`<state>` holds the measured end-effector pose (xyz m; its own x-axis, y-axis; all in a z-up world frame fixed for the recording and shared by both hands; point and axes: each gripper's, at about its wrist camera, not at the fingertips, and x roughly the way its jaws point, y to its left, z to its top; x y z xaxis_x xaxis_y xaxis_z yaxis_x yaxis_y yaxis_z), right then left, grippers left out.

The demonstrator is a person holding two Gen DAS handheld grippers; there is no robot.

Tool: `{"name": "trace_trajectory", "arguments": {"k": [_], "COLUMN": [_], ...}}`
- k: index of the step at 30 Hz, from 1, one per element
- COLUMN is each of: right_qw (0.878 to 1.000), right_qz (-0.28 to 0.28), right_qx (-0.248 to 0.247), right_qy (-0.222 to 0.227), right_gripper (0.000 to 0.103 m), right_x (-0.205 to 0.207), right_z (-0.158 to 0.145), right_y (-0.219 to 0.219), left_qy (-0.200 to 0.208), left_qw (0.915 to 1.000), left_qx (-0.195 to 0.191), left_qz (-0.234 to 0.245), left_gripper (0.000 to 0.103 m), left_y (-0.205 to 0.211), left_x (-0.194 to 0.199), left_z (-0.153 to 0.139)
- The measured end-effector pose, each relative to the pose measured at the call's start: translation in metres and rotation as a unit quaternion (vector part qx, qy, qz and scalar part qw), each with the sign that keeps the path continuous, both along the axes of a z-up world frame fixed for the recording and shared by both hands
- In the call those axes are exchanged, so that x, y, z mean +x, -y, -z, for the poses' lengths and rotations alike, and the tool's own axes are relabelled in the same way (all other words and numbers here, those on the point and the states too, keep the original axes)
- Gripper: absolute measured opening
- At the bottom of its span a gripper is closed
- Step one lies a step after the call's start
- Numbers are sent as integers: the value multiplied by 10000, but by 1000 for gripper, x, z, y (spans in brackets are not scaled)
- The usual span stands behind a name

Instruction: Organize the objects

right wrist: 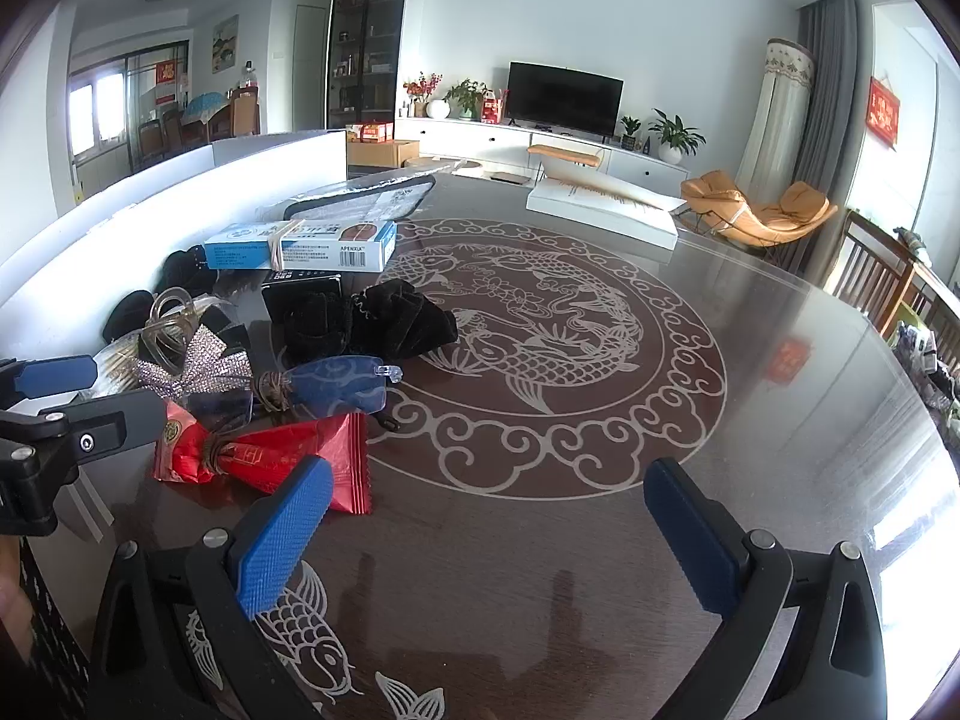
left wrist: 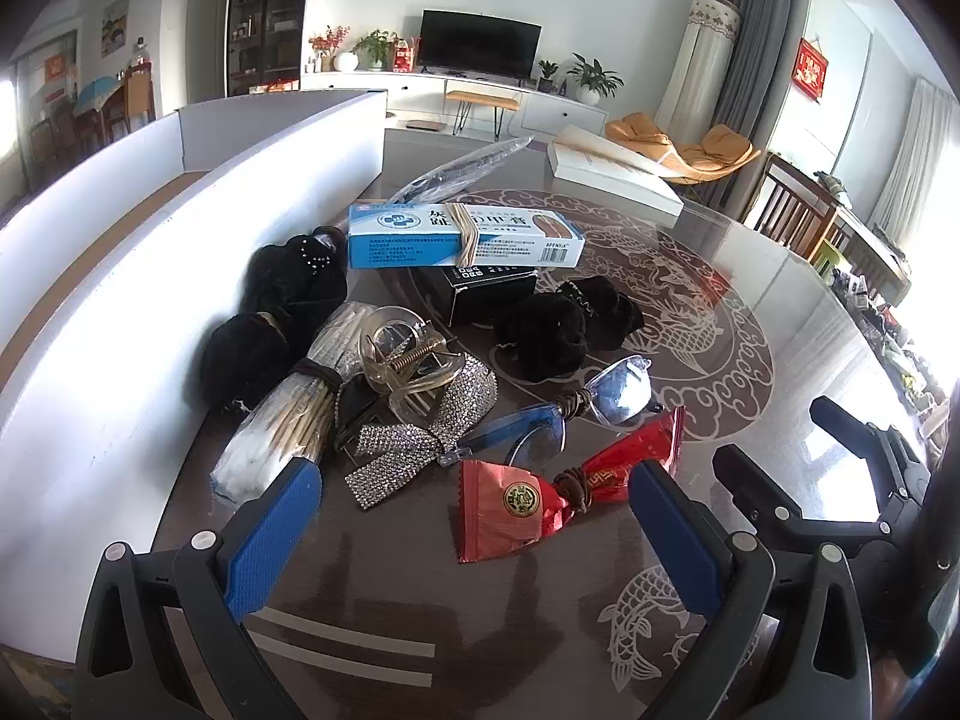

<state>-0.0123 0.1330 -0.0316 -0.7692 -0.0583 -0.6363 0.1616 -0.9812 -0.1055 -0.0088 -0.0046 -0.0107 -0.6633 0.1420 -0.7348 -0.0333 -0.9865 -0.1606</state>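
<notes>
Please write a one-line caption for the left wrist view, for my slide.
Open left gripper hovering above a red packet beside glasses, a rhinestone bow and cotton swabs.

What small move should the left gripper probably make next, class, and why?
Probably ease the left gripper forward and down onto the red packet: its jaws stand wide open and empty, and the packet lies nearest, right between the fingers, on the table.

Clutter pile (left wrist: 420, 372) against white box wall (left wrist: 150, 276), bare table (right wrist: 750, 372) rightward
</notes>
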Motion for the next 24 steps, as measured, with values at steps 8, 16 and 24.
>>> {"name": "trace_trajectory", "arguments": {"k": [8,16,24], "right_qw": [10000,10000,9999], "right_qz": [1,6,10], "right_qx": [5,15,29], "right_qy": [32,63,106], "right_gripper": [103,103,103], "right_x": [0,-1,-2], "right_z": [1,2,3], "right_y": [0,-1,-1], "left_qy": [23,49,78], "left_qw": [10000,10000,9999], "left_qx": [34,75,109], "left_qz": [15,25,38], "left_gripper": [103,103,103], "left_y": [-1,0,0], "left_x": [-1,-1,-1], "left_z": [0,1,2]}}
